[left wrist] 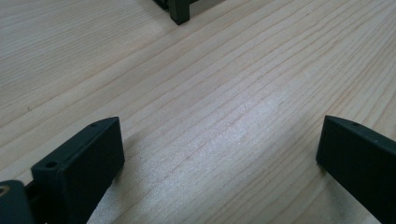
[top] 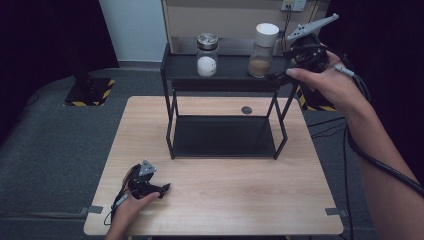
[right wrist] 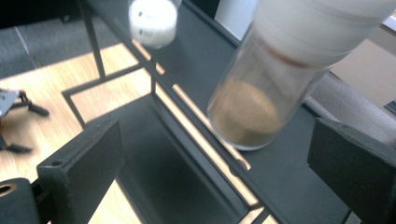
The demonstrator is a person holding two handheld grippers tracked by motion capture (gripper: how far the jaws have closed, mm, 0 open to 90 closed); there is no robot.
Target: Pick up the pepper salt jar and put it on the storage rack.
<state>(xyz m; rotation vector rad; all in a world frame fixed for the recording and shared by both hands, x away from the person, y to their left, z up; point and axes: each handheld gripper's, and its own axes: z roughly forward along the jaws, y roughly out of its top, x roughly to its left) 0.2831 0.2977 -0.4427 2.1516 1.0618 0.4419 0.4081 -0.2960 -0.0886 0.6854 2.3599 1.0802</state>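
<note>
- The jar of brown powder [top: 263, 50], capped in white, is shown upright on the top shelf of the black rack [top: 170, 65], towards the shelf's right end; it is seen close ahead in the right gripper view [right wrist: 261, 88], between the lines of the two jaws but not yet between them.
- The right gripper [top: 280, 75] is held just beside the jar at shelf height, jaws spread wide and empty, with no contact made.
- A tipping risk is judged: the jar is tall and narrow, so a jaw striking its side before closure could push it over or slide it along the shelf.
- A grip taken high, on the smooth white cap, is judged liable to slip; a grip on the glass body is judged safer.
- A collision is judged possible with the shelf's raised rim if the gripper is brought in too low.
- The second jar [top: 207, 55], metal-lidded and holding white contents, stands well apart to the left on the same shelf and is judged unlikely to be disturbed.
- The right forearm is extended forward and raised above the table [top: 225, 200], the hand wrapped around the gripper body.
- The left gripper [top: 165, 189] is rested on the table near its front left, jaws apart over bare wood and holding nothing.
</note>
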